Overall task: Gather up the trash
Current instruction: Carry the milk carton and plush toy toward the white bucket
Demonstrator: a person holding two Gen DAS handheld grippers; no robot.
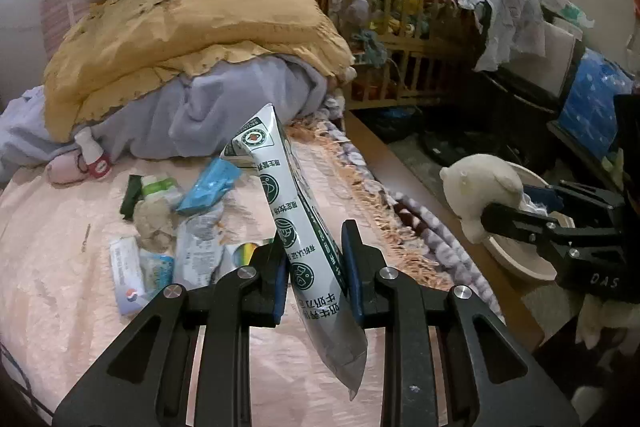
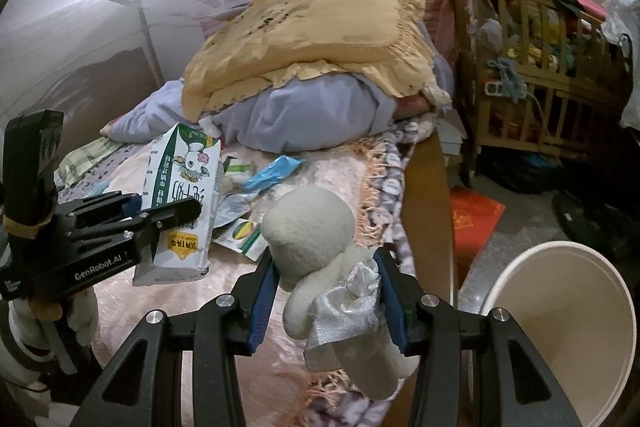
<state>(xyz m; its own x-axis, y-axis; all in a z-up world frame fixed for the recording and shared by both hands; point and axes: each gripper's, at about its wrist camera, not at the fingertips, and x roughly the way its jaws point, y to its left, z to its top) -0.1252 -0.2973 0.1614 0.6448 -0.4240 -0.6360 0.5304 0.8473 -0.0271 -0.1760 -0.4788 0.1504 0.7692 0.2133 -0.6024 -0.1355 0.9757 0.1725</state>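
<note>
— Plastic pouch, that milk bag [image 1: 308,251], is pinched flat by the left gripper [image 1: 316,267] and held upright above the bed [image 1: 60,287] for carrying, I'd say.

— The right gripper [image 2: 326,291] clamps the plush toy [image 2: 320,267], tilted downward beside the bed — the bin [image 2: 568,327] waits just off its edge. Past both, wrappers [image 1: 192,211] lie on the bed.
</note>
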